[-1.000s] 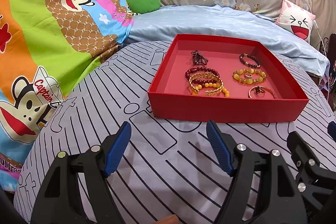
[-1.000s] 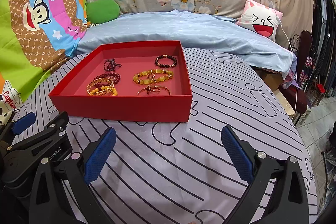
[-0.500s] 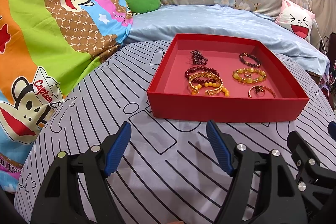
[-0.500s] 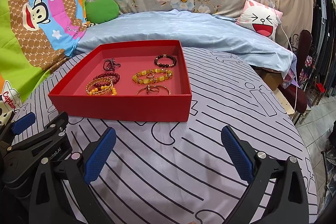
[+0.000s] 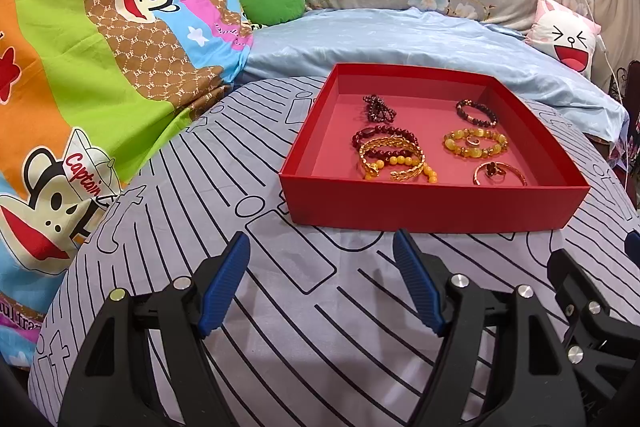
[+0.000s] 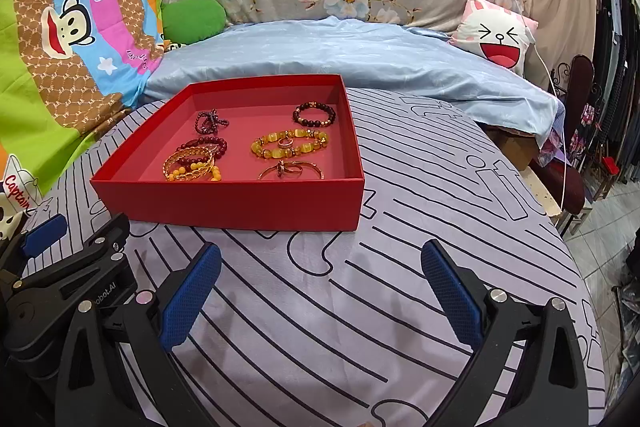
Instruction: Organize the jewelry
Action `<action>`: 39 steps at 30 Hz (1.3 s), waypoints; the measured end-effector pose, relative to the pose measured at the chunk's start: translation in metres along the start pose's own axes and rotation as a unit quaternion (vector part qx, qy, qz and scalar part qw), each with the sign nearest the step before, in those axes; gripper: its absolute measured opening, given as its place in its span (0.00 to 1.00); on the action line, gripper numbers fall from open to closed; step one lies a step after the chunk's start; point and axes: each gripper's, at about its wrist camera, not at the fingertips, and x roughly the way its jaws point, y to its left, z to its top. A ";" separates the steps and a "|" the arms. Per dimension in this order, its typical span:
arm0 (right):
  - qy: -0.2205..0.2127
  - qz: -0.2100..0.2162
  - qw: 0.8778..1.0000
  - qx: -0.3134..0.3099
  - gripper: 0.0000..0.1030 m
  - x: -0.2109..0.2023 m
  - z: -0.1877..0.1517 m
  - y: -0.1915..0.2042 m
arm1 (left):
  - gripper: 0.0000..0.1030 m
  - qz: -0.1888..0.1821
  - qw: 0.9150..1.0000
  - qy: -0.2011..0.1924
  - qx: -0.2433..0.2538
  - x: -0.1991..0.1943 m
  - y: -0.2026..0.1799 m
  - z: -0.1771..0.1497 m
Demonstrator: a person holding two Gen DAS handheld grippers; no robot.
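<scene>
Left wrist view: red tray (image 5: 432, 215) lies broadside ahead; both claws spread, empty.

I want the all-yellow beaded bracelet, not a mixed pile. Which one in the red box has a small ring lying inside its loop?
The yellow beaded bracelet in the middle of the red box's right-hand column. A small ring lies inside it; the dark beaded bracelet behind it encloses nothing.

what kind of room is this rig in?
Likely a home bedroom: a bed with a blue sheet, a cartoon cushion, hanging clothes at the right, and a cloth-covered table bearing the red jewelry box.
</scene>
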 end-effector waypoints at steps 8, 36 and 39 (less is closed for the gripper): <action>0.001 0.000 1.000 0.000 0.94 0.001 -0.001 -0.001 | 0.68 0.002 1.000 0.000 0.001 0.000 0.001 0.000; 0.001 0.000 1.000 0.000 0.94 0.001 -0.001 -0.001 | 0.68 0.002 1.000 -0.002 0.001 0.000 0.000 0.000; 0.001 0.000 1.000 0.001 0.94 0.001 0.000 -0.001 | 0.68 0.003 1.000 -0.006 0.001 -0.002 0.003 0.001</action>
